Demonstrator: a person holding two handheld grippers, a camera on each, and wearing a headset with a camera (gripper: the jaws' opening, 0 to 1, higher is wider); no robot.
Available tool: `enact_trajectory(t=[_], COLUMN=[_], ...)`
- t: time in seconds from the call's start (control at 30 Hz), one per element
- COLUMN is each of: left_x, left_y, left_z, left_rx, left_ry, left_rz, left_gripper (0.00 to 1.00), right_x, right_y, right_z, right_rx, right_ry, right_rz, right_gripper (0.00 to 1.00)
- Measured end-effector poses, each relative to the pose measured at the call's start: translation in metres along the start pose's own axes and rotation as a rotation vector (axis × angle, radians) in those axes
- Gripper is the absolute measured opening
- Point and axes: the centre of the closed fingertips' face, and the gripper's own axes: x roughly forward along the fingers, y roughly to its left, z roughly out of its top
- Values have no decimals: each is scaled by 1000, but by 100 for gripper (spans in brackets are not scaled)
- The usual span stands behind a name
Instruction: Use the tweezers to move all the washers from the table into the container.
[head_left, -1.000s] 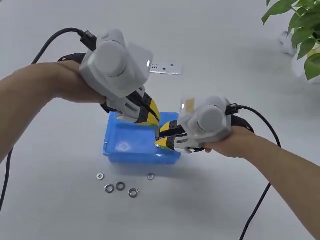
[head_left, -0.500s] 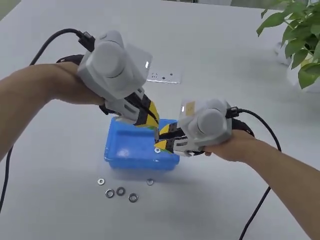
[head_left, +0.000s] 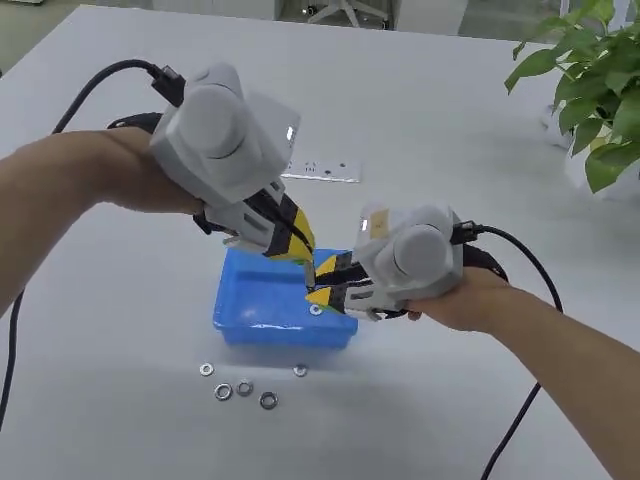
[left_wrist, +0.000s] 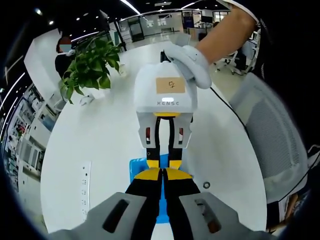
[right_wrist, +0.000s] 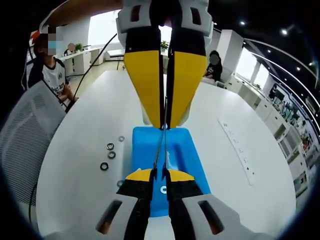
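Both left tool (head_left: 302, 250) and right tool (head_left: 319, 281) pinch tweezers (right_wrist: 160, 150) over container (head_left: 245, 310).

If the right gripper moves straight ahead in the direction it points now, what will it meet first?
Most likely the left gripper: its yellow jaws face the right gripper head-on above the blue container, with the thin tweezers between them. Depth is hard to judge.

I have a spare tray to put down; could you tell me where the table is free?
Free: the table between the socket strip and the plant, and left of the container. Crowded: in front of the container, where five washers lie, and over it, where the left gripper and right gripper meet.
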Motion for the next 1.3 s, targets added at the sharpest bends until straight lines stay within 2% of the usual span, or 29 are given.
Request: enact_trajectory(t=[0.2, 0.63, 1.3], left_x=[-4, -7, 6], left_y=[-7, -29, -51], left_z=[2, -1, -10], left_rx=[-3, -26, -39], left_ry=[4, 13, 27], left_rz=[5, 4, -26], left_gripper=[5, 5, 5], right_x=[-4, -2, 9], right_y=[8, 30, 55], right_z=[4, 7, -3], right_rx=[-2, 3, 30], right_ry=[-3, -8, -6], right_rz=[-2, 12, 42], right_gripper=[12, 12, 12])
